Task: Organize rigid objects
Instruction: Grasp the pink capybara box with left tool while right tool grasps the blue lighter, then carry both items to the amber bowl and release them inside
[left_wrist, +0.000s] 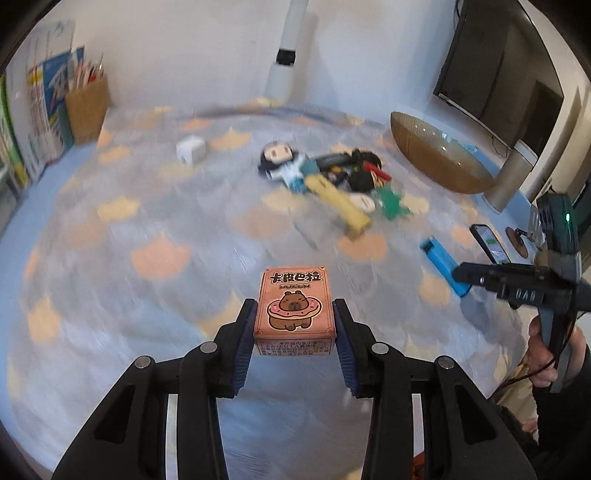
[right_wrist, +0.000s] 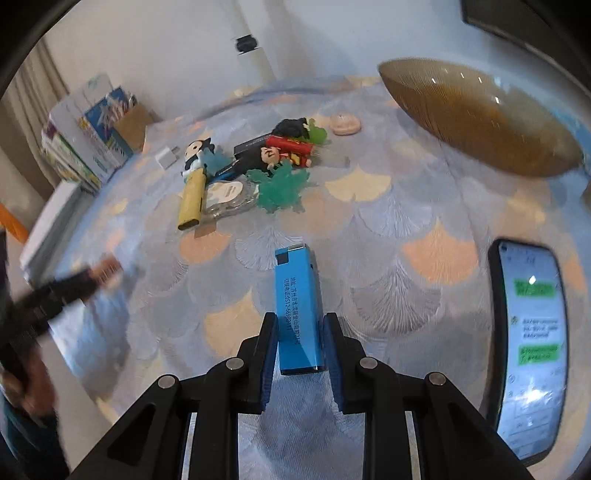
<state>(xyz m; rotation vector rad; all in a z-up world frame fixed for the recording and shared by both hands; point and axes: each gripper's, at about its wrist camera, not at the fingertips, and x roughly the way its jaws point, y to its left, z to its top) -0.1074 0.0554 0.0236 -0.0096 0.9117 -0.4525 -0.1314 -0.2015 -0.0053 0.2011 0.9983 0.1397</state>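
My left gripper (left_wrist: 294, 306) is shut on an orange card box (left_wrist: 293, 306) printed with a cartoon capybara, held over the patterned tablecloth (left_wrist: 155, 229). My right gripper (right_wrist: 300, 319) is shut on a long blue box (right_wrist: 297, 310) that points away from me. The left wrist view shows that blue box (left_wrist: 443, 266) at the right, in the right gripper (left_wrist: 465, 275). The right wrist view has the left gripper (right_wrist: 92, 278) blurred at the left edge. A pile of small toys (left_wrist: 332, 177) lies mid-table: a doll figure (right_wrist: 197, 153), a yellow box (right_wrist: 192, 201) and a green toy (right_wrist: 282, 186).
A brown glass bowl (right_wrist: 480, 118) stands at the back right. A phone (right_wrist: 532, 347) with a lit screen lies at the right edge. A white cube (left_wrist: 190, 149) sits alone at the back left, near books and a brown pen holder (left_wrist: 88, 107). A person's hand (left_wrist: 543, 354) grips the right handle.
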